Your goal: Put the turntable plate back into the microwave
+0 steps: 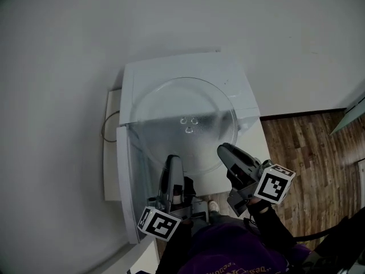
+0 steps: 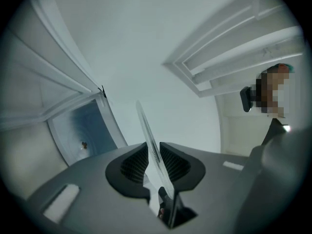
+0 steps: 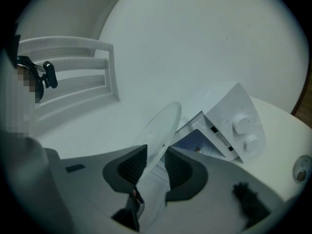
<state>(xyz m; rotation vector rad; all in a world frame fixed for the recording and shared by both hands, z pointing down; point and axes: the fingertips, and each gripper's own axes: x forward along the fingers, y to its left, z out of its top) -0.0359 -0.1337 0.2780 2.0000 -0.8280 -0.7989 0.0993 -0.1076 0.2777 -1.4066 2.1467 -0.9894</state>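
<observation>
Purple fabric of the person's top [image 1: 228, 254] is nearest, right behind both tools. Ahead of it, the left gripper [image 1: 173, 161] and the right gripper [image 1: 223, 149] each have their jaws closed down on the near rim of the clear turntable plate [image 1: 182, 116]. The thin glass is pinched between the ribbed pads, one grip beside the other with a stretch of bare rim between them. The plate rests on no surface. It is carried by the two tools alone and spreads away from their tips, out over the microwave [image 1: 188, 67].

Just outside the left gripper, the microwave door [image 1: 122, 181] stands swung open. Its long edge runs close alongside that tool and hems in that side. Past the left gripper's tips the open cavity [image 2: 80, 130] shows bluish inside, with a small drive hub [image 2: 83, 144] on its floor. From the right gripper, the plate's edge cuts across the cavity mouth, and the control panel with two knobs [image 3: 241, 123] lies beyond and to the right.

Farther out on the left gripper's side, a thin cable [image 1: 105, 127] loops beside the microwave over a white ledge [image 1: 111, 153]. A plain white wall [image 1: 57, 67] closes things off behind. Outward of the right gripper the wood floor [image 1: 308, 153] lies well below, and that side is the open one.
</observation>
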